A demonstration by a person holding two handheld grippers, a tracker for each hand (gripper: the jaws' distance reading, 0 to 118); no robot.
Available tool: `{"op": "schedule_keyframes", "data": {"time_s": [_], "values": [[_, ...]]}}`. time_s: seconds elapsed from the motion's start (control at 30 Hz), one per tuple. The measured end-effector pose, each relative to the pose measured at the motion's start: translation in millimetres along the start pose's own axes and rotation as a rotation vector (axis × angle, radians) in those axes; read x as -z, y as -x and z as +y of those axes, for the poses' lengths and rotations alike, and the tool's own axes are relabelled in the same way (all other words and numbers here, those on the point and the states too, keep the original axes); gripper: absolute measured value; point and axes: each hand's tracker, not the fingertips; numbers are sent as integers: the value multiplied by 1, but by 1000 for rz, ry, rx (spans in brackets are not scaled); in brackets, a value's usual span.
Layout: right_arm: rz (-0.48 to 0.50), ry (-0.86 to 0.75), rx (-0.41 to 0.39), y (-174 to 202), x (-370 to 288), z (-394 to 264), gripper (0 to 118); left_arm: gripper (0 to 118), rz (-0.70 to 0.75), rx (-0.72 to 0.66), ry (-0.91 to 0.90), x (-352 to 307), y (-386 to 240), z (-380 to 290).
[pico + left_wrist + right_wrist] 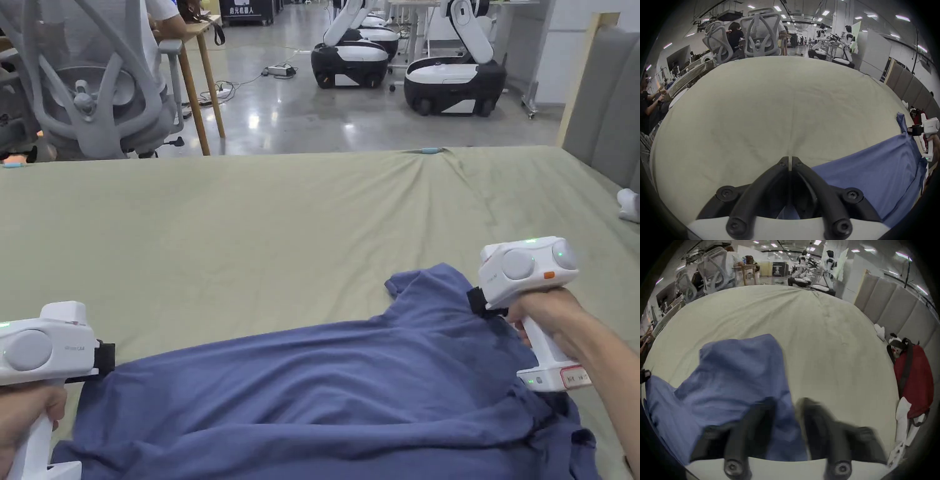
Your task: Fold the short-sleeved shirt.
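While the blue shirt [325,387] lies spread across the near part of the green-sheeted bed [269,225], the head view puts the left gripper [103,361] at its left edge and the right gripper [476,302] at the shoulder by the upturned sleeve [420,279]; jaw state not readable here. Left gripper view: left gripper [790,160] jaws nearly together with a thin slit between the tips; cloth runs in beside and beneath them, but whether they pinch it I cannot tell. Right gripper is seen farther off at the shirt's far edge [908,129]. Right gripper view: blurred; right gripper [786,404] jaws stand narrowly apart with a fold of blue cloth between them, pressure on both sides uncertain. Risk, as judged: if only one layer or a shallow bite is caught, lifting could let the hem slip and the fold go skewed; uneven pull between hands would bunch the sleeve.
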Motion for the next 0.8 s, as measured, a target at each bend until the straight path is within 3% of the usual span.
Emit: {"op": "schedule_keyframes", "data": {"time_s": [0.07,0.27,0.5,0.67,0.8], "values": [[-66,7,-58,13,2,-2,0,1,8,8,2,0,-3,0],[-30,-54,57,10,-38,-7,0,1,-4,-1,-27,-24,1,3],[-17,-194,69,-6,-127,-17,0,1,-44,17,-119,-92,4,2],[0,-285,58,-10,-215,-66,0,1,-59,-4,-161,-144,16,-25],[15,-316,45,-17,-249,-119,0,1,-89,-22,-166,-178,29,-63]]}}
